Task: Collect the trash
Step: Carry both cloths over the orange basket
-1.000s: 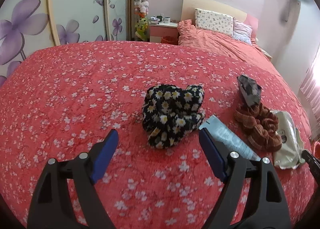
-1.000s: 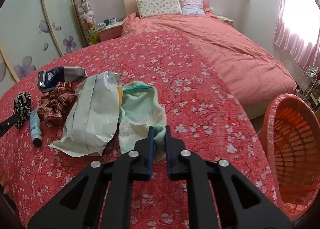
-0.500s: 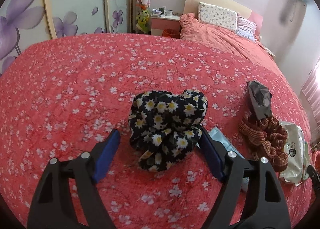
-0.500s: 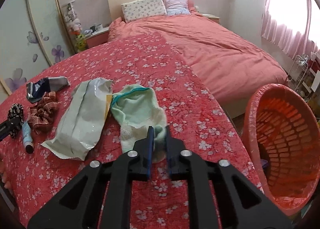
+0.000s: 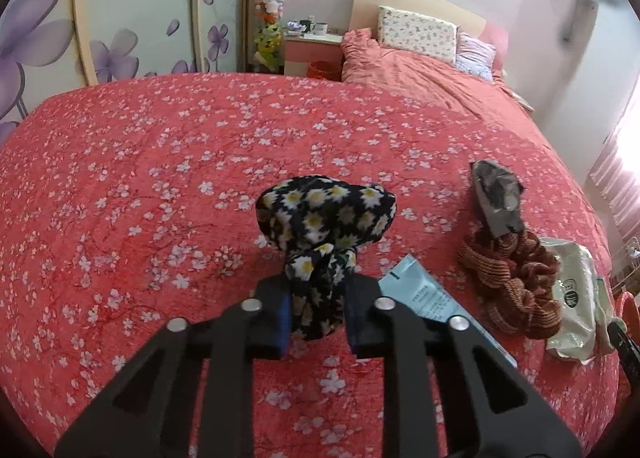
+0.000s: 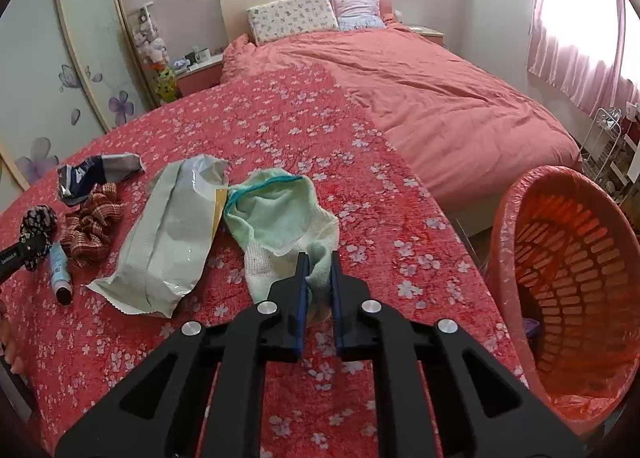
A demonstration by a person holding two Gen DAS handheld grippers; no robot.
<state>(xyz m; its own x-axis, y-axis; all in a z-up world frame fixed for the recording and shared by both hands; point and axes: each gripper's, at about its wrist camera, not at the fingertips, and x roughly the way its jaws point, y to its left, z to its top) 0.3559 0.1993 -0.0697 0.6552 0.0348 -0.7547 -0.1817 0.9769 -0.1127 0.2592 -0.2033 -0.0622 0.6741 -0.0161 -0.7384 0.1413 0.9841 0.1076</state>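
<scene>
A black cloth with white daisies (image 5: pixel 326 214) lies bunched on the red flowered bedspread (image 5: pixel 160 178). My left gripper (image 5: pixel 316 290) is closing on its near end, and the blue pads press the fabric. In the right wrist view my right gripper (image 6: pixel 319 274) is closing on a fold of a pale green cloth (image 6: pixel 280 214), pinched between its pads. An orange plastic basket (image 6: pixel 512 226) with a liner stands off the bed's right edge. The daisy cloth (image 6: pixel 38 220) shows at the far left there.
A pale crumpled bag (image 6: pixel 172 230), a brown scrunchie (image 6: pixel 94 226), a blue tube (image 6: pixel 60 266) and a dark wrapper (image 6: pixel 96 174) lie between the two cloths. A pink duvet and pillows lie further back. Wardrobe doors line the left wall.
My left gripper moved forward over the daisy cloth and its wide jaws closed on the near end. The right gripper stayed on the green cloth, and more of the basket came into view.
</scene>
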